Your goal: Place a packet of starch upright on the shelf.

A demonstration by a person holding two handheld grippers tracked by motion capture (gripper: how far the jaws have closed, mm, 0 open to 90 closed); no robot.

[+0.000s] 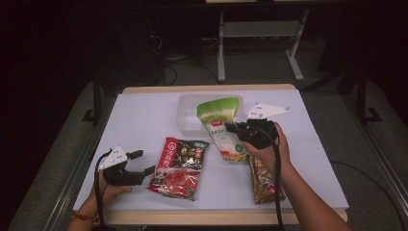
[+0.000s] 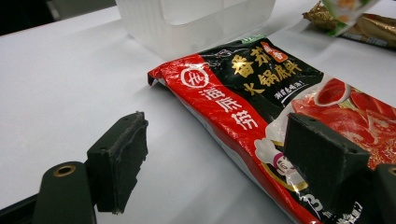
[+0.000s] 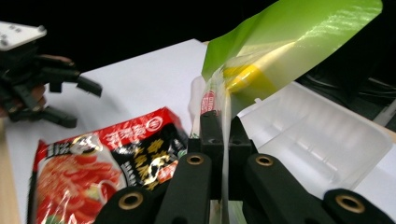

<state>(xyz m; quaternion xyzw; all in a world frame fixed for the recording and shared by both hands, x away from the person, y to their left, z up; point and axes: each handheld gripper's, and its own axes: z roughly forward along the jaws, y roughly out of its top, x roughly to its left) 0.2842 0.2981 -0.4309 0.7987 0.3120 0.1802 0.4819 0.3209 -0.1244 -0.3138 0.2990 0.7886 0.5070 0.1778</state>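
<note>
My right gripper [image 1: 234, 128] is clenched on the green-topped pouch [image 1: 222, 126], its two black jaws pressed flat together with the thin edge of the packet pinched between them; in the right gripper view the pouch [image 3: 289, 42] rises from between the pads and fans out into a wide green flap above them. From the high view the pouch hangs tilted in my grip, its green top over the near edge of the clear plastic tray [image 1: 187, 108] and its lower printed end down near the table [image 1: 144, 110], just ahead of my right hand [image 1: 269, 151]. A gold snack packet [image 1: 262, 180] lies flat on the table under my right forearm. My left gripper [image 1: 144, 162] is spread wide and holds nothing: in the left gripper view the two pads stand well apart, one over bare white table and the other hovering over the lower corner of the red and black hotpot sachet [image 2: 280, 102], though I cannot tell whether that pad touches the wrapper. That sachet [image 1: 180, 166] lies flat on the table between my two hands, just beside the tips of the left gripper, and its far end lies near the front wall of the tray [image 2: 187, 23].
</note>
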